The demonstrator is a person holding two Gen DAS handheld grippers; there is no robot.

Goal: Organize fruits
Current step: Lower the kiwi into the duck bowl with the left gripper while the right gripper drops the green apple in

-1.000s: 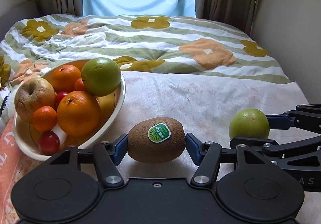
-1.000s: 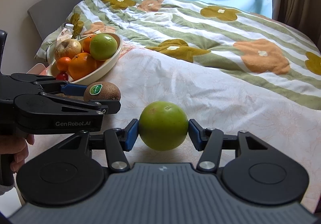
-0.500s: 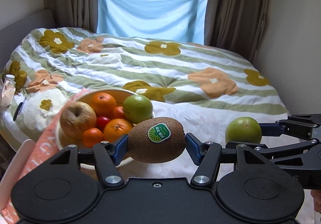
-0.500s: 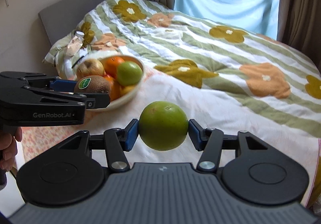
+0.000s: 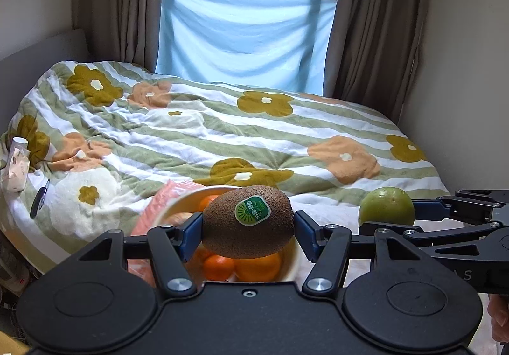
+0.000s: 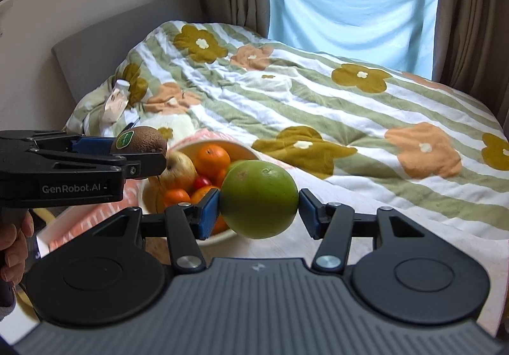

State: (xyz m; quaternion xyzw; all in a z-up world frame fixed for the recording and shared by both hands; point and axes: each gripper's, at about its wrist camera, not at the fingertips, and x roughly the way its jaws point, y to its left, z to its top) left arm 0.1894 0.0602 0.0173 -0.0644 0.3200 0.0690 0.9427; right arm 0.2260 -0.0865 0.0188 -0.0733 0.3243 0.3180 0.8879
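Left gripper [image 5: 248,227] clamped on a brown kiwi [image 5: 247,222], green sticker facing the camera; the fruit sits square between both blue pads, held in the air above the fruit bowl [image 5: 294,259]. Right gripper [image 6: 259,208] clamped on a round green citrus [image 6: 259,199], likewise centred between its pads, off the bed [image 6: 318,107]. From the right wrist view the bowl lies at 10 o'clock of the citrus, holding oranges, an apple [image 6: 178,168] and a small red fruit. Left gripper with kiwi sits at 9 o'clock.
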